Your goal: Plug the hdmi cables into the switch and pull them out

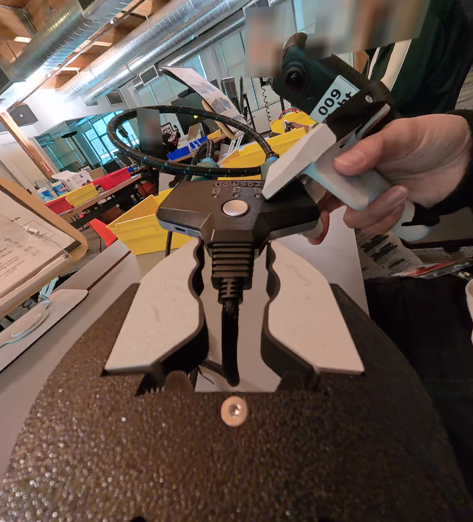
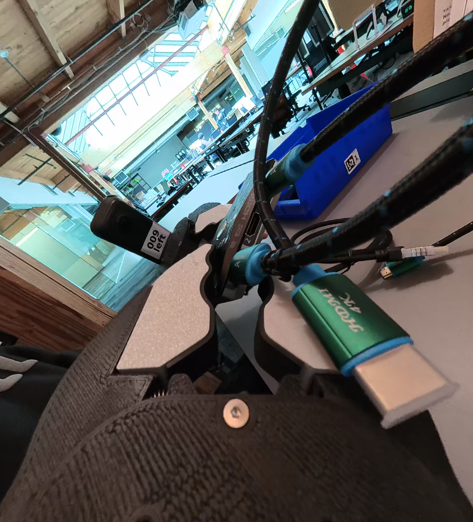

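The black HDMI switch (image 1: 235,209) is held up off the table. My left gripper (image 1: 233,248) is shut on its ribbed cable neck. Two green plugs (image 2: 281,172) (image 2: 242,261) on black-and-blue braided cable (image 1: 190,166) sit in its outer ports, and the middle port (image 2: 253,226) is empty. My right gripper (image 2: 238,271) closes around the near plug at the switch's corner. Its upper finger (image 1: 294,166) lies over that corner in the left wrist view. A loose green plug (image 2: 351,319) rests across my right finger.
Another loose green plug (image 2: 399,271) and a white-tipped cable (image 2: 424,250) lie on the grey table (image 2: 441,324). A blue bin (image 2: 342,158) stands behind them. Yellow bins (image 1: 145,226) and a document stand (image 1: 18,240) are on the left. A hand (image 1: 416,158) holds the right gripper.
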The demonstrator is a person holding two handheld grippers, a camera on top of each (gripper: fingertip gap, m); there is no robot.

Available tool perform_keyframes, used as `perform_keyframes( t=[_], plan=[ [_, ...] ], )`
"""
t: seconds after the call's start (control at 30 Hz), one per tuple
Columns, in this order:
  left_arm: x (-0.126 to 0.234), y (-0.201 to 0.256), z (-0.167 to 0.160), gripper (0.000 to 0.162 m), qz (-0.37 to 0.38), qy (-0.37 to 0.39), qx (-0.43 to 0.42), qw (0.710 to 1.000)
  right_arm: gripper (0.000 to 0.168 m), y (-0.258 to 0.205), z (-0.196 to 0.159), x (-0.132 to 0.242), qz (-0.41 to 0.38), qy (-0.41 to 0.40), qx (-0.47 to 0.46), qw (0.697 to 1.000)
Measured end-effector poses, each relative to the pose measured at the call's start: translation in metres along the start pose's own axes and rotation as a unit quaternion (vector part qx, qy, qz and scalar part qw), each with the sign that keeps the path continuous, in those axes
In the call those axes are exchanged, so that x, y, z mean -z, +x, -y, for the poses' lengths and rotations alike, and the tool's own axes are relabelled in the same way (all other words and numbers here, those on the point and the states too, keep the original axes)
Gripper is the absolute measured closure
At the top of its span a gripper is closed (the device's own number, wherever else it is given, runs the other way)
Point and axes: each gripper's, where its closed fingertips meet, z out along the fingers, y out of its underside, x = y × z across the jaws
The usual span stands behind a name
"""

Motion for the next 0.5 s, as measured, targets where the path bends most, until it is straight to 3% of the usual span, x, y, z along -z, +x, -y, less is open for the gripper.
perform_keyframes(
  t=[0.2,0.5],
  plan=[
    [-0.0002,0.0001,-0.0010,0.121,-0.003,0.002,0.010,1.000,0.140,-0.0019,-0.0014,-0.0009,0.002,0.000,0.004,1.000],
    [0.0012,0.0001,0.0087,0.125,-0.018,0.066,0.063,0.996,0.136,-0.0060,0.0048,-0.0003,0.032,0.026,-0.003,0.999]
  ],
)
